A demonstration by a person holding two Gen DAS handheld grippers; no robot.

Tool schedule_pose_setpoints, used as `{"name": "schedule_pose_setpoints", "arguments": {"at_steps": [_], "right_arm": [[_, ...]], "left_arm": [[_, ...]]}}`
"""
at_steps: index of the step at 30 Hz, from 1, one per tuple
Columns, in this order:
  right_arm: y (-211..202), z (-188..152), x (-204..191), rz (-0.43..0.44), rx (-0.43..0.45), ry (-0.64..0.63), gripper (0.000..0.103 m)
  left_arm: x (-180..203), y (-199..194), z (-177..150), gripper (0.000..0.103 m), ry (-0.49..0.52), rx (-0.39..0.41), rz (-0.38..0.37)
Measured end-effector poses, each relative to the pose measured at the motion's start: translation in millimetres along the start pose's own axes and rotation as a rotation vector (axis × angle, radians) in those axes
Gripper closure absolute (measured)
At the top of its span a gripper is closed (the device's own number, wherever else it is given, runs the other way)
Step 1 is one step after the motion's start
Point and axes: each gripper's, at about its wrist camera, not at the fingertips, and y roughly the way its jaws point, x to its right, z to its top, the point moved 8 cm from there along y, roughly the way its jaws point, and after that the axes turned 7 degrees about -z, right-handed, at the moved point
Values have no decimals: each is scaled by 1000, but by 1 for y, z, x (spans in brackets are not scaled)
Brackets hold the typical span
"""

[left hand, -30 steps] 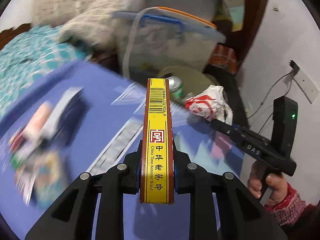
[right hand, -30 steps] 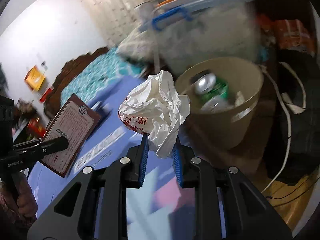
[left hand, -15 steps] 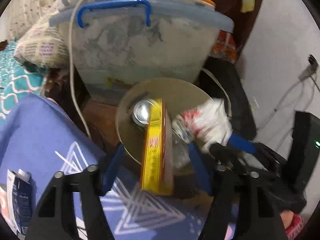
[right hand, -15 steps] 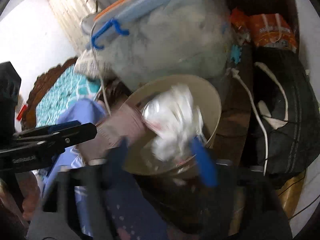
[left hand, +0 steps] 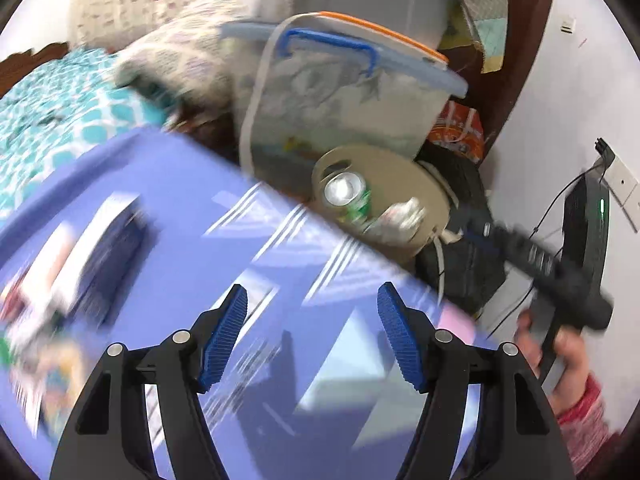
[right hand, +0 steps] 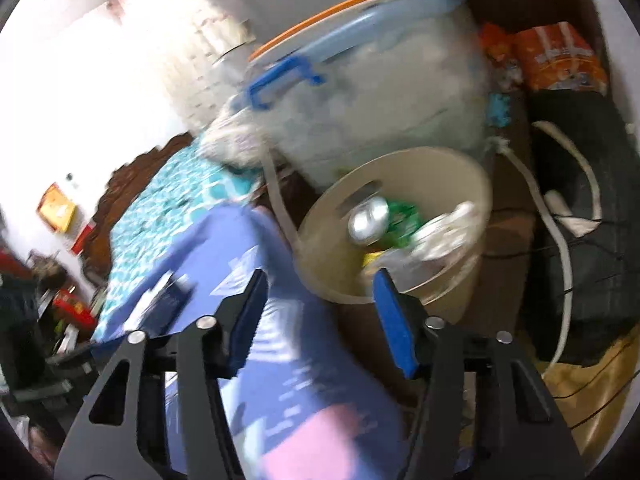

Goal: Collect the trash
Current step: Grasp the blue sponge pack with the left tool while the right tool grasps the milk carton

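Observation:
A beige trash bin [left hand: 416, 184] [right hand: 440, 168] stands just past the corner of the blue-clothed table [left hand: 168, 200] [right hand: 224, 248]. Inside it lie a silver-topped green can [left hand: 345, 191] [right hand: 370, 220] and a crumpled white bag [left hand: 402, 216] [right hand: 448, 232], with a bit of yellow [right hand: 372, 258] showing below. My left gripper [left hand: 312, 322] is open and empty over the table. My right gripper [right hand: 320, 304] is open and empty over the table edge, close to the bin; its body also shows in the left wrist view [left hand: 536, 260]. Blurred trash items [left hand: 80, 248] lie on the table's left.
A large clear storage box with a blue handle [left hand: 332, 92] [right hand: 360, 92] stands behind the bin. A black bag with white straps [right hand: 572, 216] and orange packets [right hand: 556, 60] sit to the right. A bed with a teal cover [left hand: 48, 108] lies beyond the table.
Both grippers opened over the bin: the yellow box and the white bag dropped in. Both grippers have since pulled back over the table, empty.

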Motion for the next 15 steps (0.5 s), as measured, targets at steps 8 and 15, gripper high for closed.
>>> {"name": "schedule_pose_setpoints", "arguments": {"at_steps": [8,15], "right_arm": [[34,-60,-108,123,-157,-154,58],[82,-90,-199,186,-277,-239,31]], "left_arm": [[-95,-89,-64,29,-158,84,272],[-142,-96,-79,14,-236,110,408]]}}
